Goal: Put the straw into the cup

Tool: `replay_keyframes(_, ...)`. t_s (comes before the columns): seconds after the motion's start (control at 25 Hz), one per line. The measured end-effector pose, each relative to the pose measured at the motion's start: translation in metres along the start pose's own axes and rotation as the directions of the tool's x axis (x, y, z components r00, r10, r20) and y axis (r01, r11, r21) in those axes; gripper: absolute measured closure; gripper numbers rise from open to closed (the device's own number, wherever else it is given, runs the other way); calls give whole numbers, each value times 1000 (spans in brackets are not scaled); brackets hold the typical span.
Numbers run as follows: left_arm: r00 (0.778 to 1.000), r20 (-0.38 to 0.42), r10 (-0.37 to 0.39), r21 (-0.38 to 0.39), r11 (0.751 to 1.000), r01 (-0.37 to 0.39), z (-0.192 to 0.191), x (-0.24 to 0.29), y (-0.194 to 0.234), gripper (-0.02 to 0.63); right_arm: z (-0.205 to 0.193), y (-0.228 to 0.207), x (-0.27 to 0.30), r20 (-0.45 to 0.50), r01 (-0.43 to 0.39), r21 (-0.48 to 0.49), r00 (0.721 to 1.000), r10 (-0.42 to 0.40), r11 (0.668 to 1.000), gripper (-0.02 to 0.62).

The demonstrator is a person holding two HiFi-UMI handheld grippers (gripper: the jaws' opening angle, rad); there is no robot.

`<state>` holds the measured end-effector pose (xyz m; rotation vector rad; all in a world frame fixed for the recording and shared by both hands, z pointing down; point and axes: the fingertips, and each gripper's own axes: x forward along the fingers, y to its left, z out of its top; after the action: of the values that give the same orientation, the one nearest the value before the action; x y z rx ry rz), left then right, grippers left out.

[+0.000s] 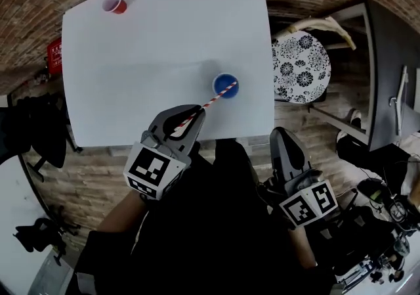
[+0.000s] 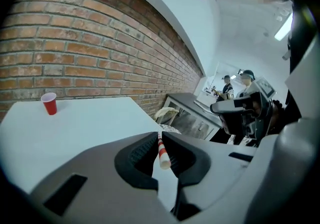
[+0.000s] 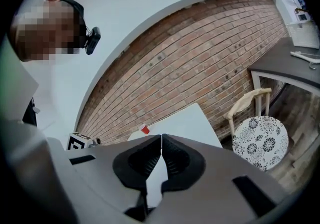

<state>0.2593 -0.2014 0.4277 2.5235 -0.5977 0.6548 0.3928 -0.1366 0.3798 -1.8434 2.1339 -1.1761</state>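
Note:
A red-and-white striped straw (image 1: 209, 104) slants from my left gripper (image 1: 195, 113) up to the rim of a blue cup (image 1: 225, 85) on the white table (image 1: 164, 31). The left gripper is shut on the straw's lower end; in the left gripper view the straw (image 2: 162, 154) sticks out between the jaws of the left gripper (image 2: 160, 138). A red cup (image 1: 116, 4) stands at the table's far left corner, also the red cup (image 2: 49, 103). My right gripper (image 1: 287, 139) hangs below the table's near edge, off the table, shut on nothing, seen too as the right gripper (image 3: 161, 140).
A round stool with a black-and-white flower seat (image 1: 300, 66) stands right of the table, with a dark desk (image 1: 387, 57) beyond it. A brick wall (image 2: 90, 33) runs behind the table. A black chair (image 1: 29, 129) and clutter lie left and right on the floor.

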Motion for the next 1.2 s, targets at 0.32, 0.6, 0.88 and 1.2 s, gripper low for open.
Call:
replay_keyframes(0.32, 996, -87, 15, -19, 1000, -17, -23, 17, 15, 568, -15, -12, 25, -67, -13, 39, 998, 16, 999, 568)
replay_keyframes(0.6, 990, -135, 30, -1, 1000, -30, -30, 37, 23, 568, -30, -29, 36, -101, -8, 80, 995, 16, 997, 568)
replay_keyframes(0.88, 983, -181, 43, 19, 999, -40, -37, 51, 26, 568, -40, -36, 43, -120, -4, 114, 993, 18, 993, 568)
replay_keyframes(1.2, 971, -234, 56, 34, 998, -49, -47, 57, 32, 568, -49, -40, 47, -134, 8, 138, 991, 10, 990, 568)
